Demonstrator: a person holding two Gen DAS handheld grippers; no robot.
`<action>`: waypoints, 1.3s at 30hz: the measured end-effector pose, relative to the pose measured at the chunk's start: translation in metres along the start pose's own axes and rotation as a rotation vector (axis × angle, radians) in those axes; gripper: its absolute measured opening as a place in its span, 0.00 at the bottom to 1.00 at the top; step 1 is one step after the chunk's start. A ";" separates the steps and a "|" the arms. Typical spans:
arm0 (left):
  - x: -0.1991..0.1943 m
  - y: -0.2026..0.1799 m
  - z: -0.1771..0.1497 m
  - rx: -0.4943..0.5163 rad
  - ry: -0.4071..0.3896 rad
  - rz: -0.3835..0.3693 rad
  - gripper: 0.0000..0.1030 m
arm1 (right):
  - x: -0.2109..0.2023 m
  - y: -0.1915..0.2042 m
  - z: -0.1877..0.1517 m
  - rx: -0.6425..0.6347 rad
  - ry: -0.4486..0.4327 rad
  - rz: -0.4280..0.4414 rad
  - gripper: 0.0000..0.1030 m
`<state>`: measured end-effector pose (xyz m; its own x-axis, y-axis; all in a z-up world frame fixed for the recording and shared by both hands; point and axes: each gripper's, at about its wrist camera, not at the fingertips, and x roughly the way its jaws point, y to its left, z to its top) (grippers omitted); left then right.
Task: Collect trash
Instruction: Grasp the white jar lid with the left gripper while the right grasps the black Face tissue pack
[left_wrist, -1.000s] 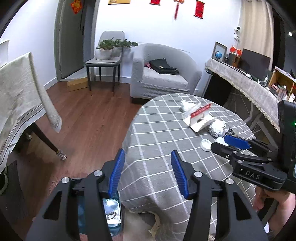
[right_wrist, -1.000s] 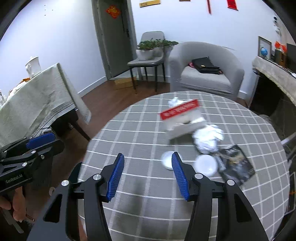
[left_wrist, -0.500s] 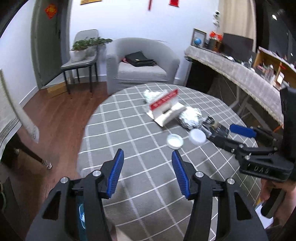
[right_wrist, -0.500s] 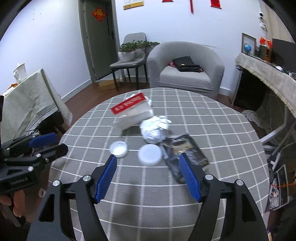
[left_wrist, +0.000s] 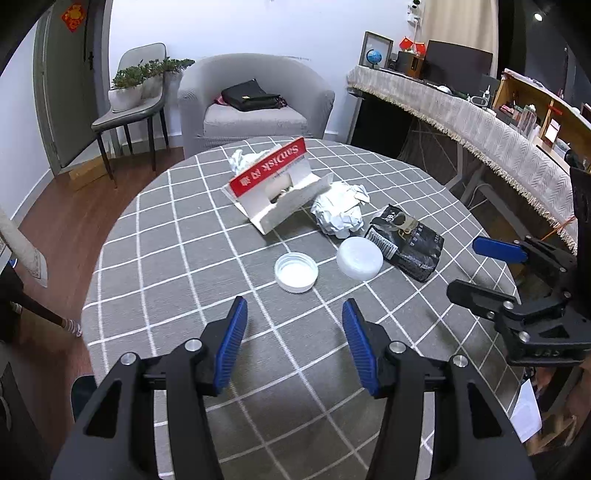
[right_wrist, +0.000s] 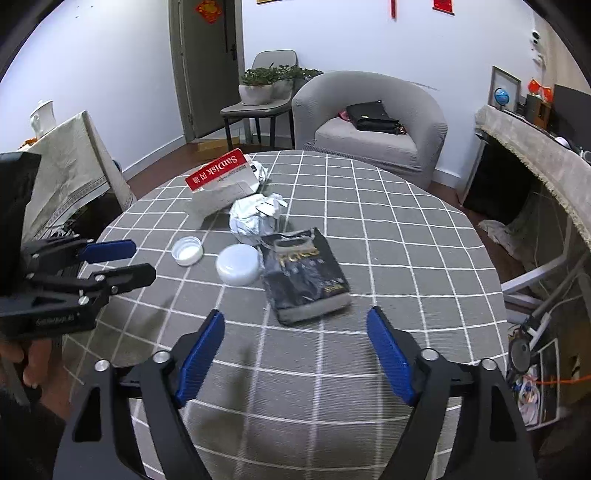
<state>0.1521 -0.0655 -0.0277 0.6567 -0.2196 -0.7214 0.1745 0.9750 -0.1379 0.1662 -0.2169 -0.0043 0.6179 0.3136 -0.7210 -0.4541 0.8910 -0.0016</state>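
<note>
Trash lies on a round table with a grey checked cloth (left_wrist: 184, 258) (right_wrist: 388, 258): a red-and-white SanDisk box (left_wrist: 273, 188) (right_wrist: 221, 181), a crumpled foil ball (left_wrist: 340, 212) (right_wrist: 255, 218), a black packet (left_wrist: 406, 243) (right_wrist: 303, 273), a white lid with its hollow up (left_wrist: 296, 272) (right_wrist: 187, 251) and a white round cap (left_wrist: 359, 257) (right_wrist: 238, 264). My left gripper (left_wrist: 294, 321) hovers open just short of the hollow lid, nothing between its blue pads. My right gripper (right_wrist: 295, 326) is empty, jaws opening wide, just short of the black packet.
Behind the table stands a grey armchair (left_wrist: 255, 99) (right_wrist: 369, 122) with a black bag, beside a chair with potted plants (left_wrist: 129, 96). A long cloth-covered desk (left_wrist: 461, 114) runs along the right. Another cloth-draped table (right_wrist: 70, 162) is at the left. Wooden floor surrounds the table.
Both grippers have moved in over the table toward the trash, which now looks larger and nearer. The right gripper's jaws have spread much wider. The left jaws kept their gap.
</note>
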 end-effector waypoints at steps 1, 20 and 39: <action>0.002 -0.001 0.001 0.002 0.002 0.005 0.55 | 0.000 -0.003 -0.001 -0.003 0.003 0.004 0.80; 0.040 -0.004 0.017 0.073 0.052 0.066 0.34 | 0.047 -0.001 0.013 -0.172 0.100 0.083 0.82; 0.026 -0.001 0.017 0.058 0.034 0.031 0.31 | 0.066 -0.007 0.031 -0.116 0.115 0.084 0.77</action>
<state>0.1816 -0.0723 -0.0346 0.6373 -0.1871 -0.7475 0.1972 0.9774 -0.0765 0.2300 -0.1917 -0.0299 0.5006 0.3399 -0.7962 -0.5761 0.8173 -0.0132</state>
